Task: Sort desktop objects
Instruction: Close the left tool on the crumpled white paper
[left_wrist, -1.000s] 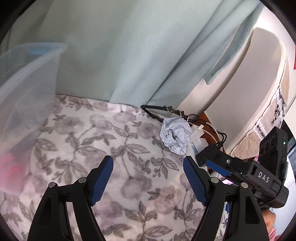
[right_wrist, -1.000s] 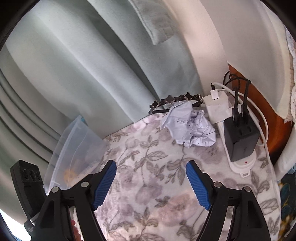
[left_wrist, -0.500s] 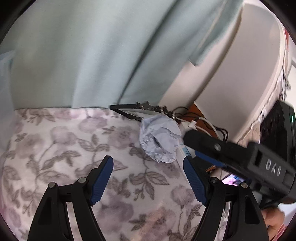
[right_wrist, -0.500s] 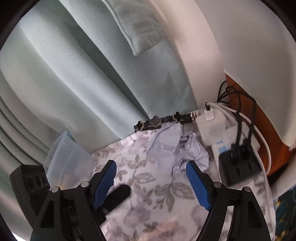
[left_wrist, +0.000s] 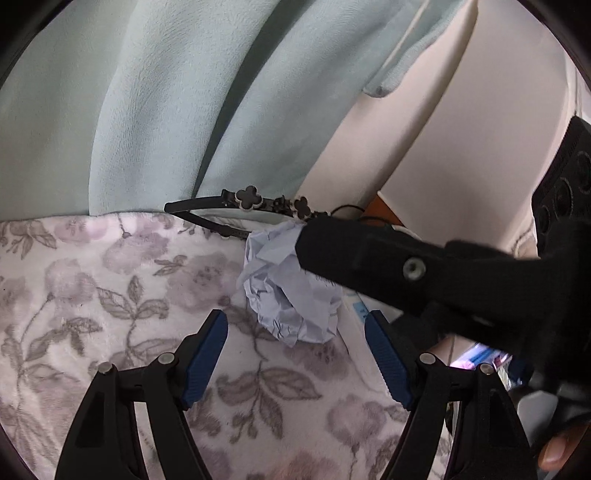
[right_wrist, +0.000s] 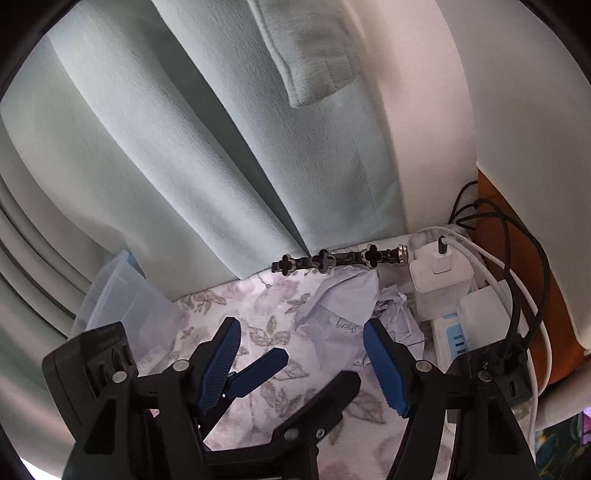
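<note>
On the floral cloth (left_wrist: 110, 280), a crumpled pale-blue paper ball (left_wrist: 284, 291).

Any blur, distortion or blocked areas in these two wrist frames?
Left wrist: strong fisheye bending, dark corners; the right gripper is blurred and covers part of the crumpled paper. Right wrist: sharp, soft even light; the left gripper blocks the lower middle of the floral cloth.

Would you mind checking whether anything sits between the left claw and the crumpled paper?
Nothing visible does. The left claw is open with the crumpled paper just ahead on bare floral cloth. The right claw reaches over the paper's far right side, not across the approach.
</note>
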